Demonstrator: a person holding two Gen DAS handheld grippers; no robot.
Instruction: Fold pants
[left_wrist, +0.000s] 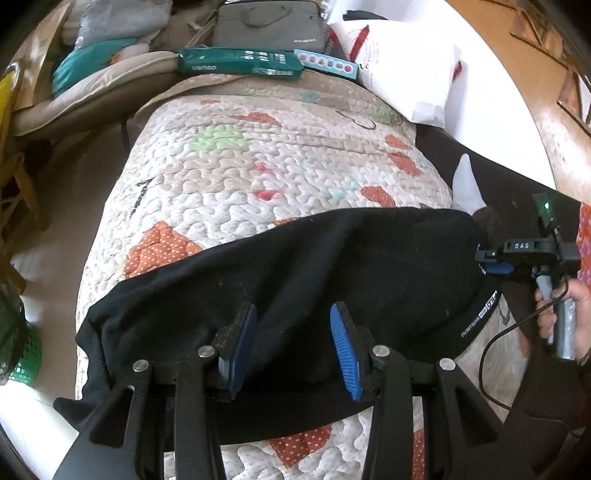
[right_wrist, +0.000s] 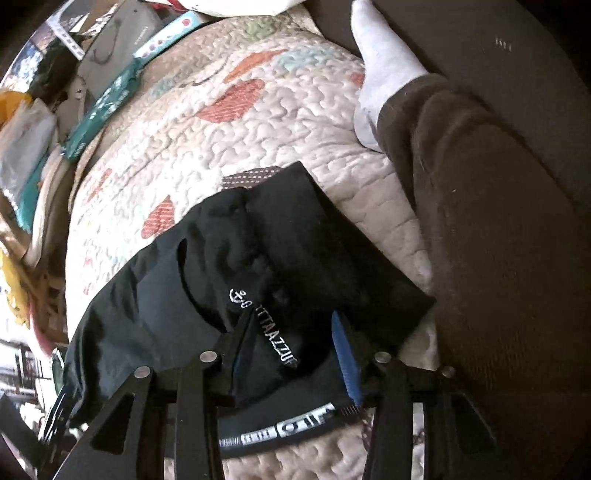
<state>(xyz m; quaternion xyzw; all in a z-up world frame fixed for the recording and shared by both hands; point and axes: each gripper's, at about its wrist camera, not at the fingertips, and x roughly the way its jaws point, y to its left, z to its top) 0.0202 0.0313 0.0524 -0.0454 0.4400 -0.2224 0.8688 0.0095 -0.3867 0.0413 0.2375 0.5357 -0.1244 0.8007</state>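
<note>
Black pants (left_wrist: 314, 266) lie across a quilted patchwork bedspread (left_wrist: 258, 166), folded into a wide band. My left gripper (left_wrist: 295, 314) is open just over their near edge, blue pads spread with cloth between them. The right gripper (left_wrist: 491, 260) shows at the pants' right end, by the waistband with white lettering (left_wrist: 476, 317). In the right wrist view the pants (right_wrist: 277, 240) lie folded, and my right gripper (right_wrist: 291, 325) is open over the waistband (right_wrist: 280, 432) and a lettered drawstring (right_wrist: 277, 343).
A person's leg in brown trousers with a white sock (right_wrist: 384, 66) rests on the bedspread's right side. A green packet (left_wrist: 240, 62), a grey bag (left_wrist: 266, 26) and a white pillow (left_wrist: 406, 70) lie at the far end. A cable (left_wrist: 495, 350) hangs from the right gripper.
</note>
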